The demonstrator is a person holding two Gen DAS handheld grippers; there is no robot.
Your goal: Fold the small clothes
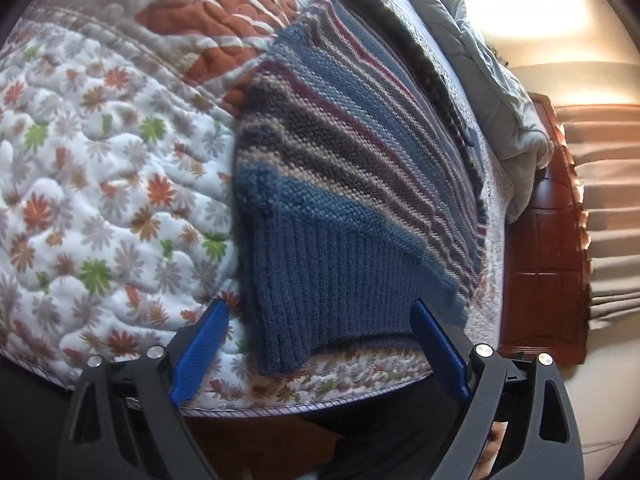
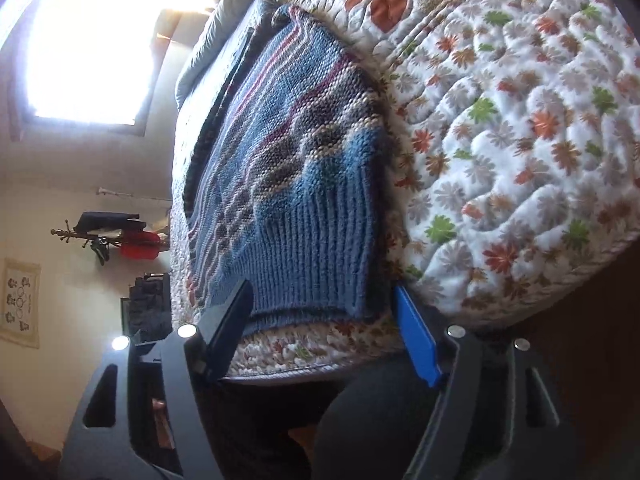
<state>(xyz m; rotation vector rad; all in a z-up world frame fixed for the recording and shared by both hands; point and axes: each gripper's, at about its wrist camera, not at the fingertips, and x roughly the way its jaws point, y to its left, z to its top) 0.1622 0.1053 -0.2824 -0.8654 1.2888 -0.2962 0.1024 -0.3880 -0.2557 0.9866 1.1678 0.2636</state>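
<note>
Both wrist cameras sit low and close at the near hem of the knitted sweater, looking along it across the floral quilt. Each view is rolled opposite ways; both share the sweater's ribbed hem.

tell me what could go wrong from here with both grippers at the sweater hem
1. The sweater lies near the quilt edge; a pull toward the person could drag it off.
2. Both the left gripper and right gripper stand with jaws open around the ribbed hem; closing low might pinch quilt too.
3. The folded layers may slip apart if only the top one is caught.
</note>
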